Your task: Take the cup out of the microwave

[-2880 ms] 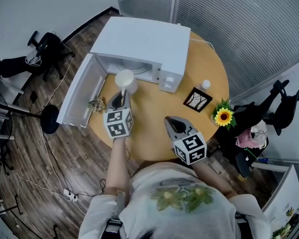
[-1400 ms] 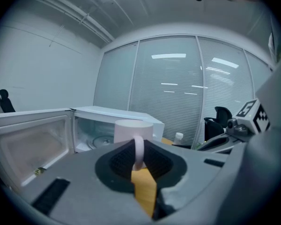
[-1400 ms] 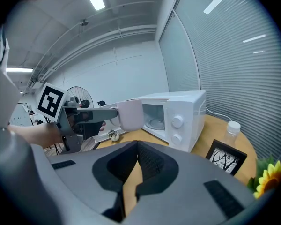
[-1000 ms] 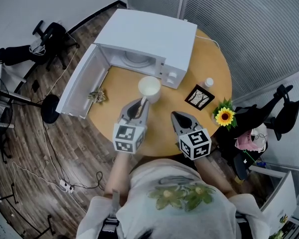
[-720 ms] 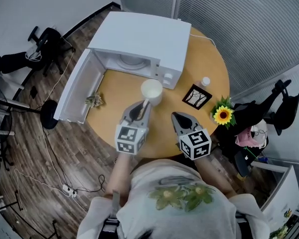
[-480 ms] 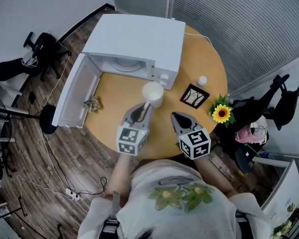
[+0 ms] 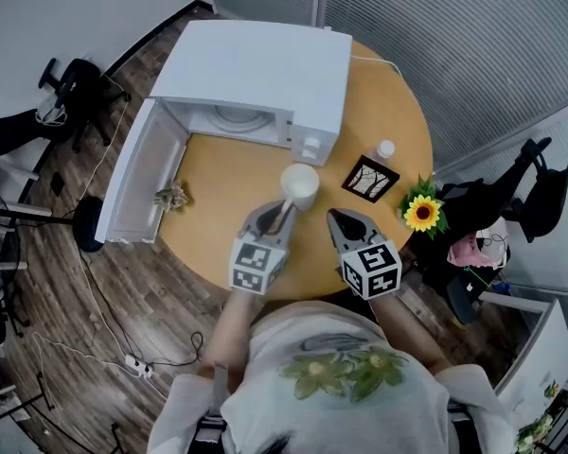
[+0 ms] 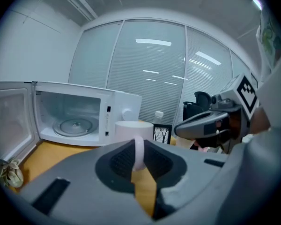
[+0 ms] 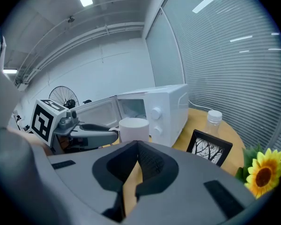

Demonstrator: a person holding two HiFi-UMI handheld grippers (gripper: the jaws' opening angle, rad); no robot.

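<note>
A white cup (image 7: 300, 185) hangs by its handle (image 8: 138, 153) from my left gripper (image 7: 284, 208), which is shut on that handle. It is out in front of the white microwave (image 7: 265, 74), low over the round wooden table (image 7: 227, 173); its base is hidden, so contact with the table cannot be told. The microwave door (image 7: 137, 183) stands open to the left and the glass turntable (image 8: 75, 125) inside is bare. My right gripper (image 7: 339, 218) hovers just right of the cup, shut with nothing between its pads. The right gripper view shows the cup (image 9: 133, 128) straight ahead.
A black picture frame (image 7: 367, 180), a small capped bottle (image 7: 385, 149) and a sunflower (image 7: 421, 212) stand on the table's right side. A dried sprig (image 7: 170, 197) lies by the open door. Office chairs stand on the floor around the table.
The left gripper has carried the cup from the microwave's mouth out toward the near right of the table and lower. The right gripper has stayed about where it was.
</note>
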